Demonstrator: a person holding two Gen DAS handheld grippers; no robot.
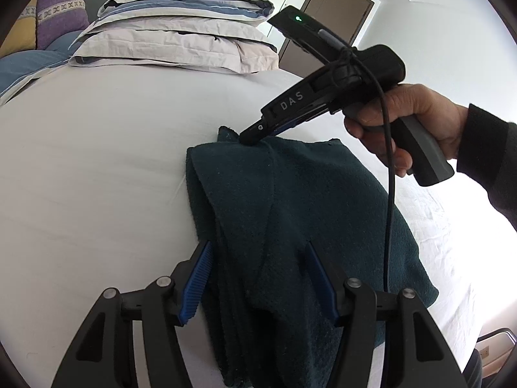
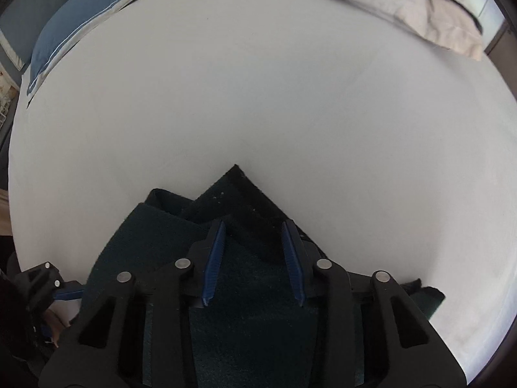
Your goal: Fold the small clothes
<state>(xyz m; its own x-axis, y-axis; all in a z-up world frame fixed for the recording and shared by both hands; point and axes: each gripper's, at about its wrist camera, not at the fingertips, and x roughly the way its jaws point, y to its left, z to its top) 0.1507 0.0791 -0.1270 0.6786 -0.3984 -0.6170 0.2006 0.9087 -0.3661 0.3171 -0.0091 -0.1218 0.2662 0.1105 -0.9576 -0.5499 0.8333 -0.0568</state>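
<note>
A dark green fleece garment lies partly folded on the white bed sheet, with a long fold along its left side. My left gripper is open, its blue pads on either side of the garment's near folded edge. My right gripper rests its tips on the garment's far edge; in the right wrist view my right gripper is open over the garment, whose layered corner points away across the sheet.
Folded grey and blue bedding is stacked at the head of the bed. A purple cushion lies at the far left. A brown door stands beyond the bed. A black cable hangs from the right gripper.
</note>
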